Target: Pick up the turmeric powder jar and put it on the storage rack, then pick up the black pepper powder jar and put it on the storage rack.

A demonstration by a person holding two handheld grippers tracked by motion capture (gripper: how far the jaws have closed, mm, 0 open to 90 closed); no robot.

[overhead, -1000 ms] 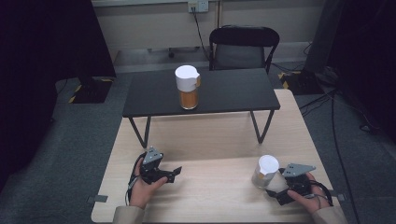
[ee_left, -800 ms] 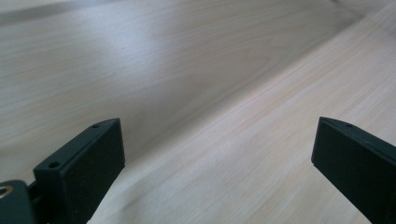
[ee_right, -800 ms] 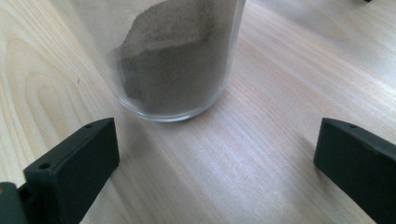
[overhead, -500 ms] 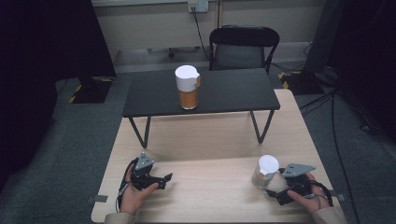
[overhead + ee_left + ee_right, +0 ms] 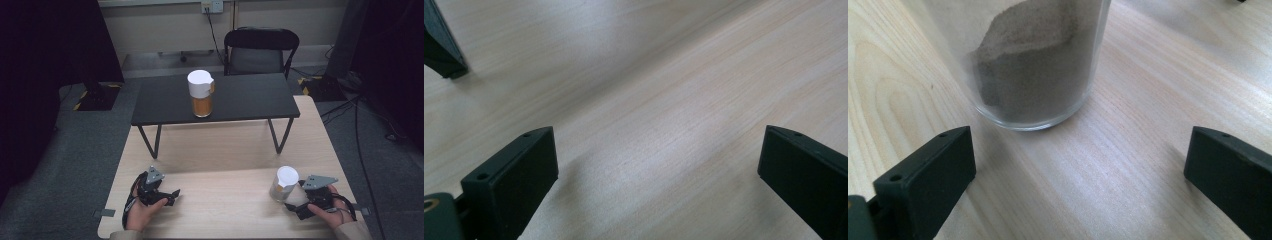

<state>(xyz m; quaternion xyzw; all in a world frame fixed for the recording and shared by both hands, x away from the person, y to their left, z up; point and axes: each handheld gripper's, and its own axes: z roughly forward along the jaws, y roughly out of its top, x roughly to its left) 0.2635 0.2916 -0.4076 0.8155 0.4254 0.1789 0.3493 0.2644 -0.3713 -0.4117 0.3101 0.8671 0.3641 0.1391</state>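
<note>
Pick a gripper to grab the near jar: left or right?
Right. The right gripper sits open just behind the jar; the left gripper, also open, is far across the table.

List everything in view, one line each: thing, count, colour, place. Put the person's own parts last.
Glass jar: one, clear with white lid, grey-brown powder inside, on the wooden table just ahead of the right gripper.
Orange jar: one, white lid, orange contents, on the black table.
Black table: one, stands on the far part of the wooden table.
Wooden table: one, light wood.
Chair: one, black, behind the tables.
Left gripper: one, black, fingers wide open, low over bare wood.
Right gripper: one, black, fingers wide open, short of the glass jar.
Hands: two, at the near edge.
</note>
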